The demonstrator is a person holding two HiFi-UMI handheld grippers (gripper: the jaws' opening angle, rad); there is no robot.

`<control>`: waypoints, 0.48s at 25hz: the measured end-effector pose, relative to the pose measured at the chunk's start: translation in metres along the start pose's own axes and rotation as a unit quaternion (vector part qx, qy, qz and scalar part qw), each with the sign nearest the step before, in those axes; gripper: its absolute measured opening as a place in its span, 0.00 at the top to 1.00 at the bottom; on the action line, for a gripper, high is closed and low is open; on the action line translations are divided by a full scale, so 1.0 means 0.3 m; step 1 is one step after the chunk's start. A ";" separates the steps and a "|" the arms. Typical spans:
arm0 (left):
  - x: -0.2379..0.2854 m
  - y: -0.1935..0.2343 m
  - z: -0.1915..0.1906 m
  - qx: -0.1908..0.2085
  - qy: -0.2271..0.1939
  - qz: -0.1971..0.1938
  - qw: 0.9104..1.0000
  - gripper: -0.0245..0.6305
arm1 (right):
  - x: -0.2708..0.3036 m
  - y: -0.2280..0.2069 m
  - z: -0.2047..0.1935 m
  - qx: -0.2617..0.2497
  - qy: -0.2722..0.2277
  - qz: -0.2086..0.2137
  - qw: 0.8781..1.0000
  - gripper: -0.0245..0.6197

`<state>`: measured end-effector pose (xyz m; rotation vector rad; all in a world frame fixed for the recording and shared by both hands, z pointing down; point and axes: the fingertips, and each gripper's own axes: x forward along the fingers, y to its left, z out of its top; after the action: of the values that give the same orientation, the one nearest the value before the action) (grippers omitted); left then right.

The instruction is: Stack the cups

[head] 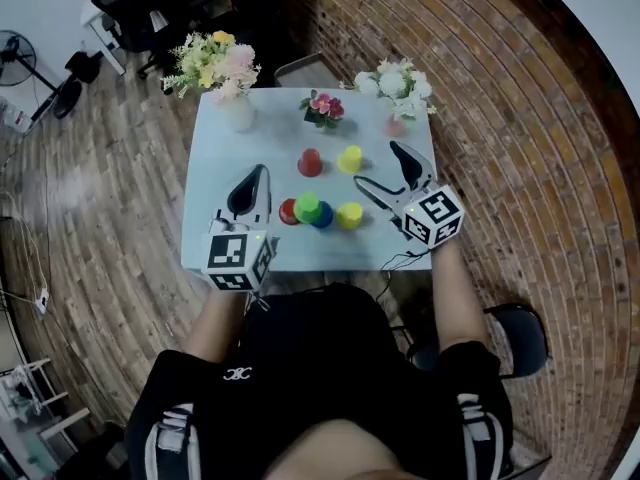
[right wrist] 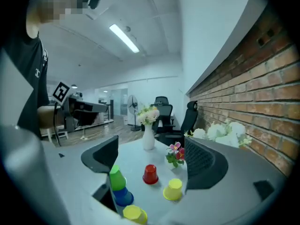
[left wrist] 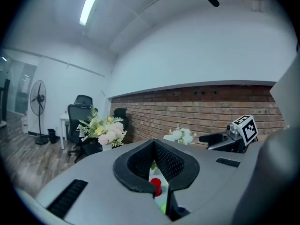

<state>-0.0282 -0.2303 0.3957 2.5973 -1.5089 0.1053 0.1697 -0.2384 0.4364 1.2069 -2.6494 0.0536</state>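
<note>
A green cup [head: 307, 206] is stacked on a blue cup [head: 325, 219] near the tabletop's [head: 232, 148] front edge. The left gripper [head: 259, 173] is clenched, empty; the right gripper [head: 376, 165] is spread wide, empty.

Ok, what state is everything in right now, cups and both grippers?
left gripper: shut, empty
right gripper: open, empty
green cup: upside down, stacked on the blue cup
far red cup: upside down, alone
far yellow cup: upside down, alone
near red cup: unstacked, beside the stack
near yellow cup: unstacked
</note>
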 end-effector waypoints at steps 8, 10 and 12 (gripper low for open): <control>-0.032 0.043 -0.054 -0.013 0.018 0.153 0.988 0.96 | 0.212 -0.031 -0.184 -0.105 0.127 0.178 0.970 0.31; -0.064 0.045 -0.076 -0.017 0.025 0.190 0.981 0.96 | 0.268 -0.024 -0.242 -0.138 0.166 0.225 0.950 0.32; -0.093 0.045 -0.102 -0.021 0.033 0.221 0.974 0.96 | 0.314 -0.023 -0.309 -0.182 0.207 0.260 0.925 0.32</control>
<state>-0.0534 -0.2083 0.4235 2.1558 -2.0103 0.1986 0.1328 -0.3009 0.5473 0.3122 -2.3759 -0.0828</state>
